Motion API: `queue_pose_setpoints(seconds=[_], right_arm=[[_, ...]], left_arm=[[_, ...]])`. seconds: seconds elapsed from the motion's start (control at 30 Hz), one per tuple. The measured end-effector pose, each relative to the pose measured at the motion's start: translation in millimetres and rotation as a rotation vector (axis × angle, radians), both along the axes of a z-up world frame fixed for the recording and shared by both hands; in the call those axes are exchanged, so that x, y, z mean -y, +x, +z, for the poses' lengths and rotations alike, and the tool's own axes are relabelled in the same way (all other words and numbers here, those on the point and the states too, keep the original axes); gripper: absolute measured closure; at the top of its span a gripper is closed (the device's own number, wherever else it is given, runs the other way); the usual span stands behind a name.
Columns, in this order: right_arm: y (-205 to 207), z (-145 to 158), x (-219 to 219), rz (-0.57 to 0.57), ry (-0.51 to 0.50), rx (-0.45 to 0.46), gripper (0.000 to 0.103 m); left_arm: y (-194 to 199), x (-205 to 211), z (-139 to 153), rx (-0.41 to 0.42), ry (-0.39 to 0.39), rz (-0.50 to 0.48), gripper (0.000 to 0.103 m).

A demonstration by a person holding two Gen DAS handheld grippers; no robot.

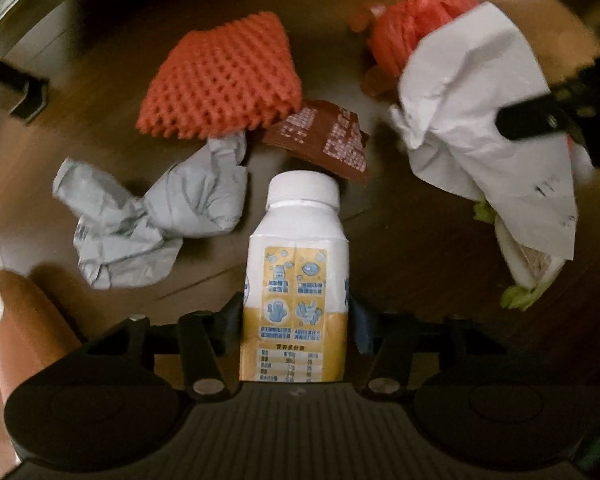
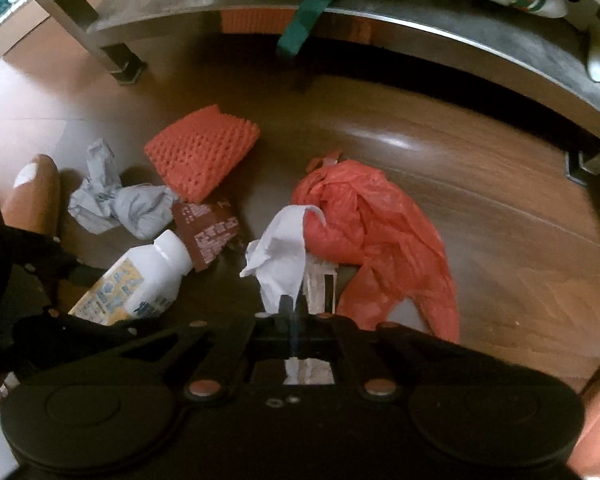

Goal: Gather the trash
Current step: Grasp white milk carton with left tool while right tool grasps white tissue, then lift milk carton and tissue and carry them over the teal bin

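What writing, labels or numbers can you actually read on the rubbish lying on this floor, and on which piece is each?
Nothing reads clearly enough to quote.
White bottle: yellow label with blue pictograms, captions and a table of figures, all too blurred.
Brown wrapper: blocks of pale print, too small.
White paper: dark marks near its lower edge, illegible.
Crumpled grey bag: faint bluish print, unreadable.
Orange foam net and orange plastic bag: no text visible.

Brown wood-look floor [image 2: 480, 208], glossy. Scattered on it: orange foam net sleeve [image 1: 220, 80], crumpled grey paper [image 1: 148, 220] just beside it, brown printed wrapper [image 1: 324, 140] partly tucked under the net, white bottle [image 1: 296, 280] with yellow label lying by the wrapper, red plastic bag [image 2: 380, 240] spread further right.
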State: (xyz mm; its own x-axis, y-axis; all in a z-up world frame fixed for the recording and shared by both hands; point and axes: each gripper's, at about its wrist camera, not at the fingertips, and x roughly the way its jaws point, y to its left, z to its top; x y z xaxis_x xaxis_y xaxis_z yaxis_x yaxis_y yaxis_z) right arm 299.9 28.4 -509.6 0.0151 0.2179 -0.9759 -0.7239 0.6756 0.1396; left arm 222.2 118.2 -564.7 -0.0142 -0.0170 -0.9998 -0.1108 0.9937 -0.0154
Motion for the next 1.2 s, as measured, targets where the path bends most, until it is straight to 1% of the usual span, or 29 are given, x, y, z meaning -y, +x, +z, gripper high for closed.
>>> queue_pose_setpoints(seconds=[0.13, 0.23, 0.4, 0.47, 0.6, 0.77, 0.9, 1.1, 1.2], right_arm=[[-1.6, 24.2, 6.1, -0.037, 0.01, 0.002, 0.103], [-3.6, 47.2, 9.0, -0.066, 0.021, 0.009, 0.103], [-11.7, 95.5, 18.6, -0.128, 0.051, 0.033, 0.103], [-15.5, 114.1, 25.2, -0.153, 0.063, 0.047, 0.103], [-23.3, 156.0, 39.1, -0.184, 0.105, 0.084, 0.103], [-32.0, 208.9, 58.6, -0.214, 0.155, 0.131, 0.103], [-40.6, 252.1, 74.2, -0.233, 0.193, 0.16, 0.103], [-53.1, 325.9, 96.8, -0.236, 0.264, 0.248, 0.103], [-59.7, 359.9, 106.4, -0.241, 0.289, 0.298, 0.103]], left_arm=[[1.7, -8.9, 21.1, 0.003, 0.002, 0.049, 0.052], [2.3, -9.3, 47.2, 0.026, -0.001, 0.088, 0.053], [3.8, -5.8, 98.7, 0.093, 0.006, 0.114, 0.053], [0.9, 1.1, 108.3, 0.123, 0.013, 0.117, 0.052], [-5.3, 6.7, 147.2, 0.182, 0.022, 0.116, 0.053], [-11.3, 4.5, 195.3, 0.265, 0.015, 0.159, 0.052], [-19.2, 4.9, 240.4, 0.356, 0.016, 0.168, 0.053], [-29.9, 11.4, 307.1, 0.46, -0.006, 0.205, 0.052], [-33.3, 19.5, 345.0, 0.542, -0.013, 0.196, 0.052]])
